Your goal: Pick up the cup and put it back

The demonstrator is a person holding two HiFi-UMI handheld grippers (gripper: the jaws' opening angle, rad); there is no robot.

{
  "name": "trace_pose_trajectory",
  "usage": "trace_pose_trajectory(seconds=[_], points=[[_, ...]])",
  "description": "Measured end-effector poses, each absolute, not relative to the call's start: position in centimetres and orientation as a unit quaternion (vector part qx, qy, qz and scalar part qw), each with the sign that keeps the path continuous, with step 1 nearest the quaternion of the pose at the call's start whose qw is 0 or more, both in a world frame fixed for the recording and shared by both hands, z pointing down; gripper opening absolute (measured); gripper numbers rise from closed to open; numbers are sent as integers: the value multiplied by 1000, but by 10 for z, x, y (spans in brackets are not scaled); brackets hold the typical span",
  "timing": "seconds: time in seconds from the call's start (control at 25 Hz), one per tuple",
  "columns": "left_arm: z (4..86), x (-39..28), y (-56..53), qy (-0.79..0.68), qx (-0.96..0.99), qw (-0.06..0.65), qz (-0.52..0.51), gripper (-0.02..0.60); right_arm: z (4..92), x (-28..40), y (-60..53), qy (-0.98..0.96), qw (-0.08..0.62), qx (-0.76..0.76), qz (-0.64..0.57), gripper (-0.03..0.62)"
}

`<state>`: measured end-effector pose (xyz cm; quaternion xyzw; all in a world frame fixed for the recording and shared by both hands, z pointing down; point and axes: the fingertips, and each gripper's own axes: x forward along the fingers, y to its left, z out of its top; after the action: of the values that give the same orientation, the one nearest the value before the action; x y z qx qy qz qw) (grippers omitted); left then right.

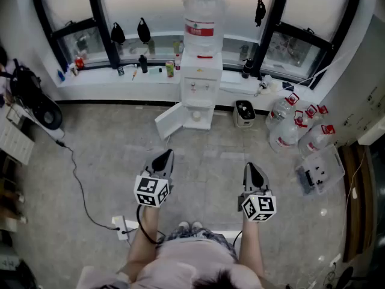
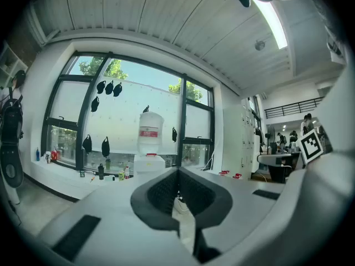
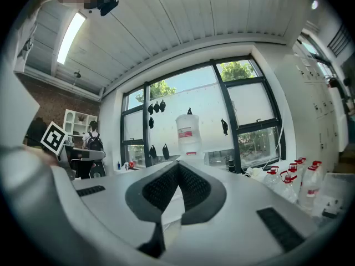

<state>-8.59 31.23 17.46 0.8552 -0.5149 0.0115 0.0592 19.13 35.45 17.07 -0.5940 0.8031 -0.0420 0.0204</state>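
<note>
Grey speckled stone floor (image 1: 120,155), white walls, and a big black-framed window (image 1: 78,17) running behind the water dispenser (image 1: 201,80). The person stands back from the dispenser and faces it, with bare floor in between. A white sill (image 1: 108,80) stretches left of the dispenser with small bottles and odds and ends on it. Black bags (image 1: 143,30) hang on the glass above that. Just right of the dispenser there's a small white bin (image 1: 244,113), and further right a cluster of clear jugs with red caps (image 1: 295,125) plus a clear plastic box (image 1: 319,170). Off to the dispenser's left, a black cable (image 1: 78,173) snakes over the floor to a white power strip (image 1: 123,226).

Writing: the big bottle (image 1: 203,8) on top of the dispenser has a red label (image 1: 200,29), but the print is too small to read. Each gripper carries a cube with black-and-white square markers.

The only candidate for the cup (image 1: 195,116) is a small pale blob inside the dispenser's lower compartment, whose door (image 1: 168,120) swings open to the left. It's too tiny to tell which way it points or how its long axis runs.

The 2 grippers are held level, both aimed at the dispenser. The left gripper (image 1: 165,156) has its jaws closed tip to tip with nothing between them, and the right gripper (image 1: 252,168) looks the same, pinched together and empty.
</note>
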Motion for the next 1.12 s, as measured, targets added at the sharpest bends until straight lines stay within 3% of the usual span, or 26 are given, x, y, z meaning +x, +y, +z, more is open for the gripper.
trace_pose_trajectory(seconds=[1.12], points=[[175,-82,320,-513,856,64,7,25,176,185,365,810,39,-583,-56,17]])
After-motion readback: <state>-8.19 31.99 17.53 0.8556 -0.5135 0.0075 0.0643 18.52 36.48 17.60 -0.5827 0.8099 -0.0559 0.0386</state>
